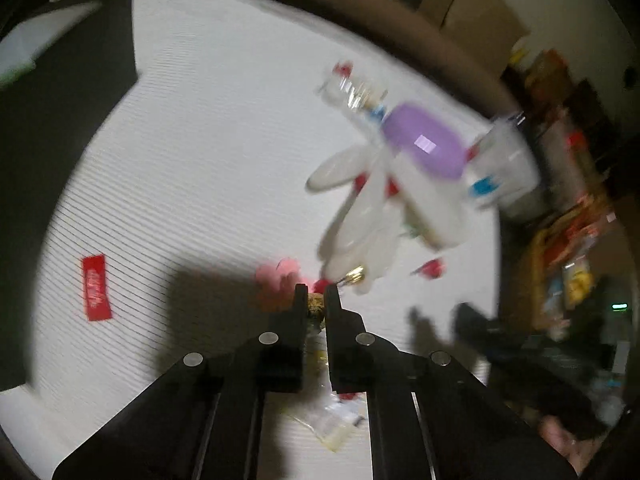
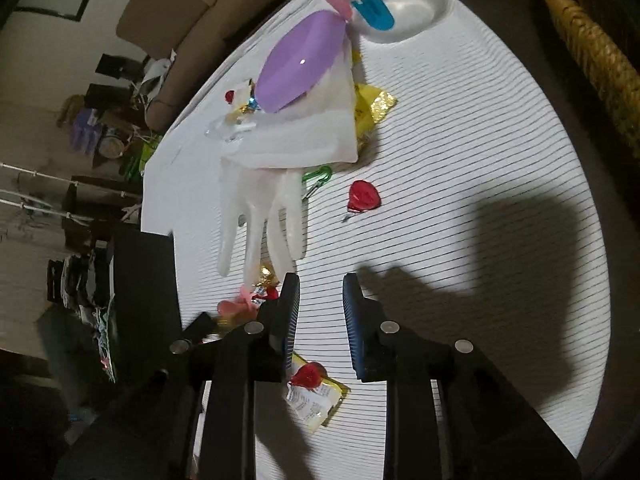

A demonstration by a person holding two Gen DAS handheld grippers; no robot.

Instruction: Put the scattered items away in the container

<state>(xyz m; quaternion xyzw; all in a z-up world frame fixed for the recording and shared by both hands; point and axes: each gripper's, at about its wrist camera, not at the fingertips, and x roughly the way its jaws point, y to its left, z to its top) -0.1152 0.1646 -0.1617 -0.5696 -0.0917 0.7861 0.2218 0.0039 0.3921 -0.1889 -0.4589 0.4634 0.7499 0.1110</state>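
Note:
My left gripper (image 1: 316, 294) is shut on a gold-wrapped candy (image 1: 315, 304) low over the white striped cloth (image 1: 192, 152). My right gripper (image 2: 320, 292) is open and empty above the cloth (image 2: 460, 152). Ahead lie a clear plastic glove (image 2: 260, 208), a purple oval lid (image 2: 300, 60), a clear container (image 2: 400, 8) with a blue clip in it, a red foil candy (image 2: 362, 196), a gold candy (image 2: 268, 274) and a yellow packet (image 2: 372, 108). The left wrist view is blurred; it shows the glove (image 1: 360, 208), the lid (image 1: 424, 140) and the container (image 1: 500, 168).
A red label (image 1: 96, 288) lies at the cloth's left. A yellow sachet with a red candy on it (image 2: 312, 392) lies under my right gripper. A green carabiner (image 2: 318, 178) lies by the glove. A wicker rim (image 2: 592, 44) stands at the right. Boxes and clutter surround the table.

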